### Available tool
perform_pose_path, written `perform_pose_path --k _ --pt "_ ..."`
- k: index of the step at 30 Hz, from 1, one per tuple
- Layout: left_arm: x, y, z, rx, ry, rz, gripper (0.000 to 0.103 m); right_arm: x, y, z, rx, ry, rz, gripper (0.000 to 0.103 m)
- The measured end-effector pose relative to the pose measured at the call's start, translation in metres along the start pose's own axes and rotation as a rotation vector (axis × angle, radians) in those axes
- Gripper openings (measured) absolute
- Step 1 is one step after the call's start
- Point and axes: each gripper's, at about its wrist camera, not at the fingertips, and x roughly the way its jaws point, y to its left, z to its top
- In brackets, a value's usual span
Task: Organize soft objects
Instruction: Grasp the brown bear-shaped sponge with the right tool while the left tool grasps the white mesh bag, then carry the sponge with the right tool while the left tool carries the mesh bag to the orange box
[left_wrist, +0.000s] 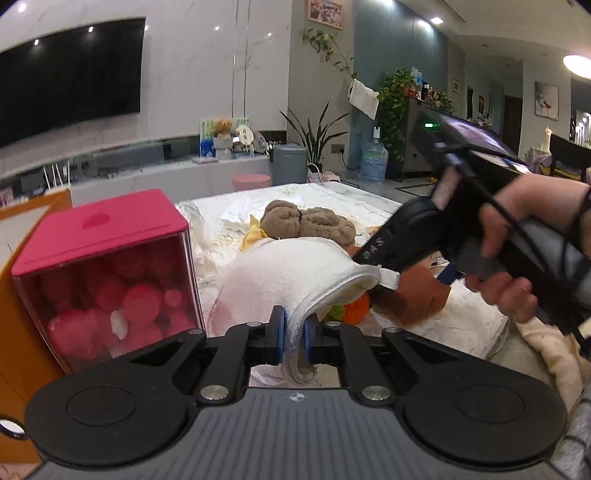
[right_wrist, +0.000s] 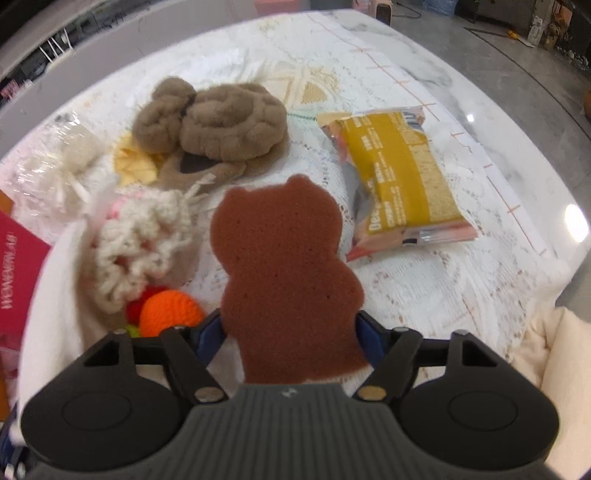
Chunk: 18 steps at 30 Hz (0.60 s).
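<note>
Where cloth (left_wrist: 295, 266) overhangs — bear sponge (right_wrist: 284, 273).

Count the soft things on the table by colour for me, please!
Brown: 2, the bear sponge and fluffy plush
White or cream: 2, the towel and yarn bundle
Orange: 1, the knitted ball
Total: 5

Bright ceiling lights, fisheye-bent edges, slight motion blur throughout.
</note>
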Motion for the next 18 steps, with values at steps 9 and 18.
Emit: perform_pose_path --k 9,18 --pt "0.019 -0.005 -0.001 0.010 0.015 0.011 0.011 0.003 0.002 0.009 -0.040 -0.048 -0.016 0.072" --pt "0.038 -0.026 -0.008 0.118 0.012 0.094 0.039 -0.015 0.000 0.014 -0.022 -0.112 0.041 0.072"
